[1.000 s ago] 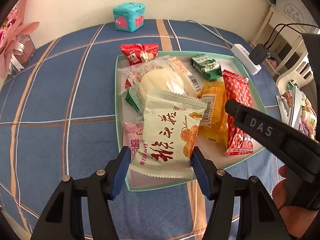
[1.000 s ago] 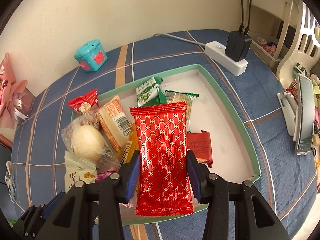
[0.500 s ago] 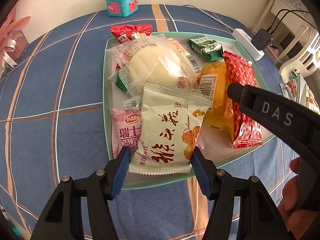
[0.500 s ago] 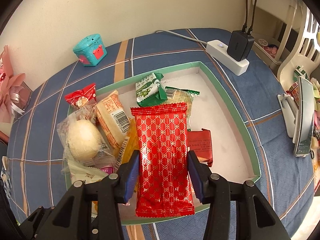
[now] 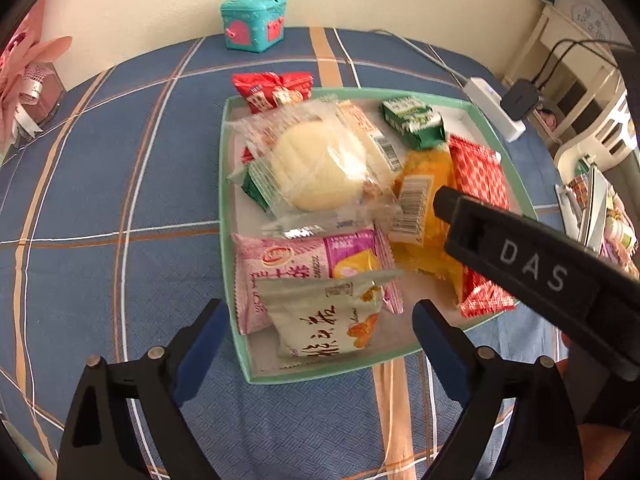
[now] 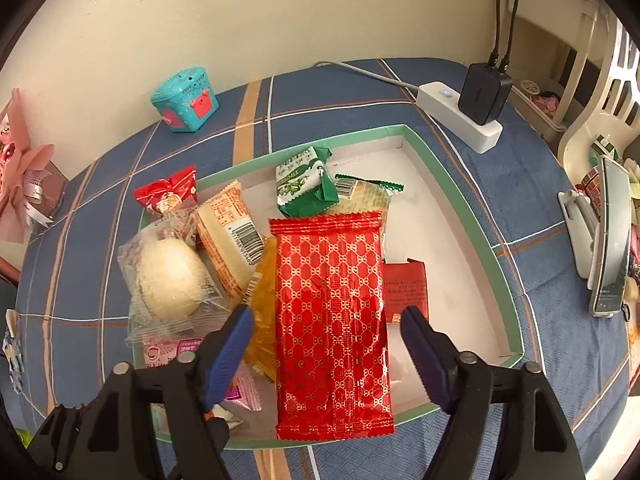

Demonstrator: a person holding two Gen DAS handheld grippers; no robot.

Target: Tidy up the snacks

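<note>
A blue checked cloth [image 5: 120, 184] lies under a green tray [image 6: 460, 200] full of snacks. The long red packet [image 6: 332, 312] and white packet [image 5: 324, 328] lie at its near edge. Left gripper [image 5: 316, 344] and right gripper [image 6: 326, 344] have fingers spread apart, touching nothing.

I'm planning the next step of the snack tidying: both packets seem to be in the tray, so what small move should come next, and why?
Probably lift both grippers back out of the tray. The left gripper is open around the cream packet, the right gripper is open around the red patterned packet, and both packets seem to lie in the tray, ungripped.
</note>
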